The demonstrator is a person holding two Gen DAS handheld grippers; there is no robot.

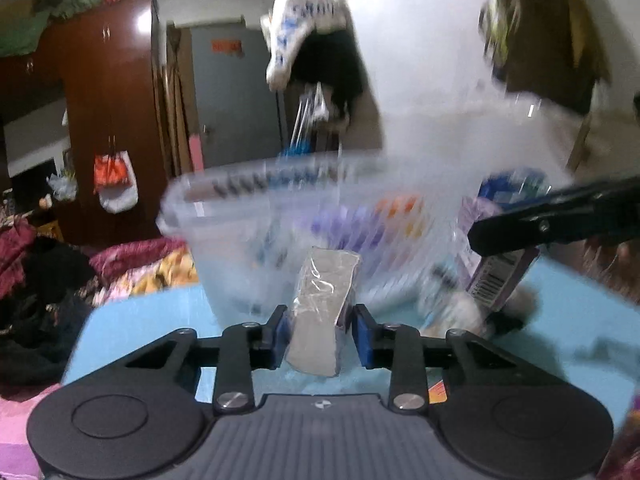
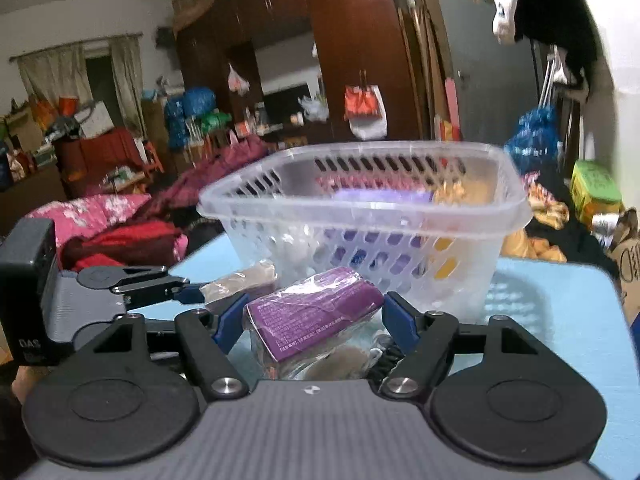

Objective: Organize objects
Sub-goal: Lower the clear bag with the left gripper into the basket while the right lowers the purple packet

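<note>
Left tool (image 1: 320,330) pinching a grey wrapped packet (image 1: 322,312), right tool (image 2: 316,320) pinching a purple wrapped box (image 2: 312,312), both over the blue worktop (image 2: 552,300), clear slotted basket (image 2: 360,216) just beyond, purple and orange items inside

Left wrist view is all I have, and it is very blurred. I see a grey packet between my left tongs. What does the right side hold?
Observer: The right tongs have a purple wrapped box between the pads.
Operator: Is the basket already holding something?
Observer: Yes. In the clear basket lies a purple pack, with something orange beside it.
Operator: Where is my left gripper from there?
Observer: The left tongs sit left of the box, holding the grey packet before the basket.
</note>
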